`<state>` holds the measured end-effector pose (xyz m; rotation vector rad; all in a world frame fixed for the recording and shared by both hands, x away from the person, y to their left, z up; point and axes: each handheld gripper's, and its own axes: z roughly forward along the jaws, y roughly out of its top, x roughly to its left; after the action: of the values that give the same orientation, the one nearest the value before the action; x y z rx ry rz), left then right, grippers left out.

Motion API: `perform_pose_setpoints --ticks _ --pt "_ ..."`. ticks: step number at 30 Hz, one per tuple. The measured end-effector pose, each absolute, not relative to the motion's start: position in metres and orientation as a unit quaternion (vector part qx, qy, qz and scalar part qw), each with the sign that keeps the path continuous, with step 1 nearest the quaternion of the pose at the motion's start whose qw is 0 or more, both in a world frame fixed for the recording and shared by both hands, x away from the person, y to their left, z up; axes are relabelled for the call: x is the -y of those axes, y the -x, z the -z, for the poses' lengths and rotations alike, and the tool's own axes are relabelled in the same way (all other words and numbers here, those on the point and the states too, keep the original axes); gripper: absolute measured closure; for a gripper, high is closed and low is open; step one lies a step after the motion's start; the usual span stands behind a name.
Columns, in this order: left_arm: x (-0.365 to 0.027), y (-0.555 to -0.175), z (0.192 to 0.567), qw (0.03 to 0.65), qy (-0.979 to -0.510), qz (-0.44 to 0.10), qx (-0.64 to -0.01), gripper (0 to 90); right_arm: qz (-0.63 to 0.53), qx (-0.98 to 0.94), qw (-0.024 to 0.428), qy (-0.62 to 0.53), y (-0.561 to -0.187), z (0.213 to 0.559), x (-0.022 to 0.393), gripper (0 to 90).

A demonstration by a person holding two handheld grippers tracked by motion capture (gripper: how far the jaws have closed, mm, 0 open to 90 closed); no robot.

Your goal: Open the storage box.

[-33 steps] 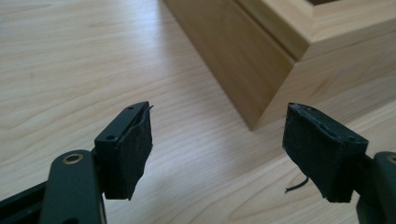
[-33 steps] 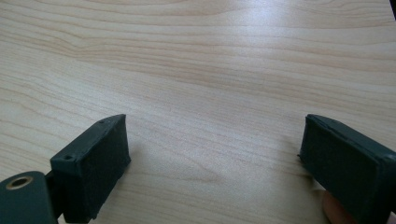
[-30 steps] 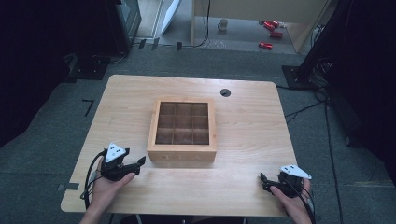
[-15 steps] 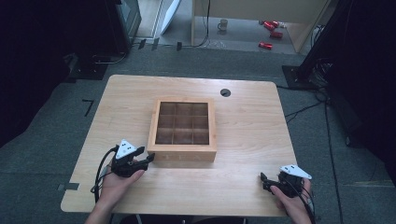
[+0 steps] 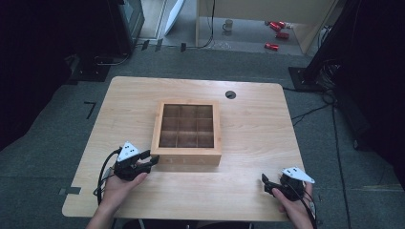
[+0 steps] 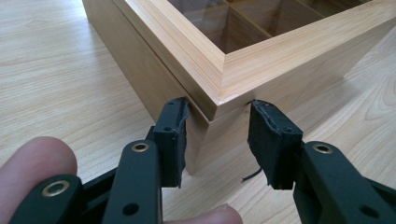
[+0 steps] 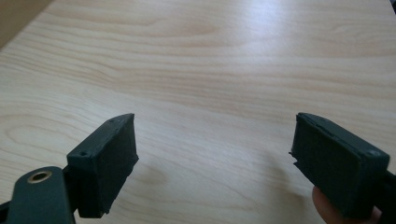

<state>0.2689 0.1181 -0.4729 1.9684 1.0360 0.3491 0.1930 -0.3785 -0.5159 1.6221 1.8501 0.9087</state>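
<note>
Now, starting at my left, the left gripper [image 5: 152,160] sits near the front-left part of the table [image 5: 248,133], held in my left hand [image 5: 117,186]. Its jaws have just been closing, and in the left gripper view they are clamped on the near left corner of the wooden box [image 6: 224,74], one pad [image 6: 175,135] against each of the two side walls that meet there, just under the seam of the lid.

The box [image 5: 187,132] stands in the middle of the table, a little toward the front edge, its lid shut and flat. Through the clear panes I see a grid of dark compartments; I cannot tell what is in them.

Further right, the right gripper [image 5: 265,183] rests near the front-right corner of the table, well apart from the box, in my right hand [image 5: 293,202]. Its jaws have just been easing inward but stand wide apart, with bare tabletop [image 7: 210,70] between them.
</note>
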Motion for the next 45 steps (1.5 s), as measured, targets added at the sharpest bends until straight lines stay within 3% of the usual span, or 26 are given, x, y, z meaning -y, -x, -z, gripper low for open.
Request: perform_pose_setpoints --ticks 27,45 --pt "-0.114 -0.271 0.465 0.411 -0.801 -0.151 -0.408 57.0 -0.411 -0.72 0.255 -0.497 -0.247 0.449 0.271 13.9" --pt "-0.113 -0.271 0.46 0.42 -0.799 -0.152 -0.402 56.2 -0.438 -0.736 0.225 -0.465 -0.262 0.445 0.234 13.9"
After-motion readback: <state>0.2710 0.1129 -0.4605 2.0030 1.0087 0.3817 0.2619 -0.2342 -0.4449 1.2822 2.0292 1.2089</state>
